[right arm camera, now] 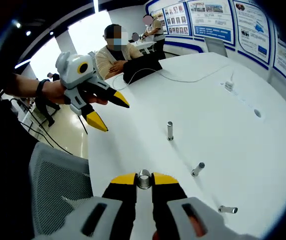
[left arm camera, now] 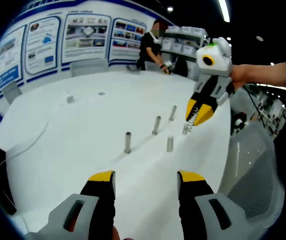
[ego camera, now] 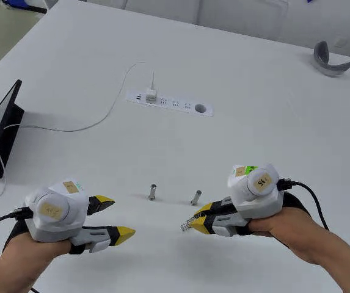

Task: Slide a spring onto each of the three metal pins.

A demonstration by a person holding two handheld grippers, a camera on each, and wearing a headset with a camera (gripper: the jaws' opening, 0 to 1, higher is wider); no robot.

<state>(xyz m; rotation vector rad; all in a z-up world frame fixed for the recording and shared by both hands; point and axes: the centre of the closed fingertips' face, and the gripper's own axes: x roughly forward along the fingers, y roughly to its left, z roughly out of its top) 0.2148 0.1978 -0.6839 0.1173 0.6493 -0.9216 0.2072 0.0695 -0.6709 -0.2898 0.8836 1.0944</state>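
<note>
Probably an office: white meeting table [ego camera: 254,73], wall posters [left arm camera: 83,32], mesh chair [right arm camera: 58,185].

Worktop [ego camera: 254,140]: white, matt, smooth.
Pins [ego camera: 153,191]: bare metal, bright polished sheen.
Spring [right arm camera: 143,179]: coiled metal wire, shiny.
Left gripper [ego camera: 124,216]: shell of pale grey matt plastic; jaw tips yellow and black, smooth.
Right gripper [ego camera: 194,218]: same grey plastic shell; paper-looking labels on top.
Power strip [ego camera: 170,102], toward far edge: white plastic, slight gloss.
Screen [ego camera: 0,131], left edge: black casing, matt.
</note>
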